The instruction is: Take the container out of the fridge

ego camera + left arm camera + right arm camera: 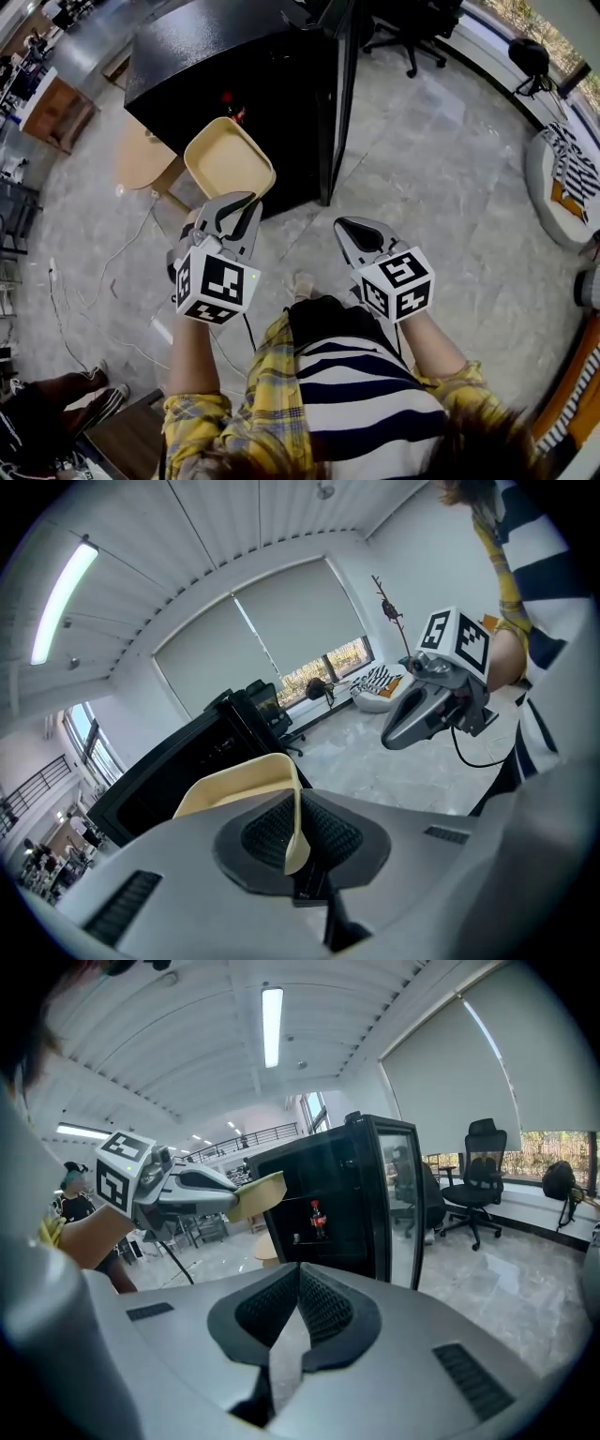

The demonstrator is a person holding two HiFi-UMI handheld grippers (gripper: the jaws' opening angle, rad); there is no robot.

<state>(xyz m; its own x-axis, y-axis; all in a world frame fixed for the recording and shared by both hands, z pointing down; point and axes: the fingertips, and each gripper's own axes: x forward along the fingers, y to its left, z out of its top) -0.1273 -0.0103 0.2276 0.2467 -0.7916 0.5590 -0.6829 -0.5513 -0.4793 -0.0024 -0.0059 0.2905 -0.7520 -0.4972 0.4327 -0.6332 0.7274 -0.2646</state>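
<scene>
Pale stone-look floor (441, 169) spreads around a black fridge (234, 56) with its door open. Left gripper (232, 214) is clenched on the rim of a shallow cream container (228, 157), held in the air just outside the fridge's front edge. Right gripper (360, 234) is closed and empty. Fridge's inside is mostly dark; a small bottle (318, 1219) there is too small to read

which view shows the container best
The head view: the whole cream container shows from above, open side up, before the black fridge. The left gripper view shows only its near part, rim pinched in the left hand-held gripper. The right gripper view catches just one edge, from the side.
</scene>
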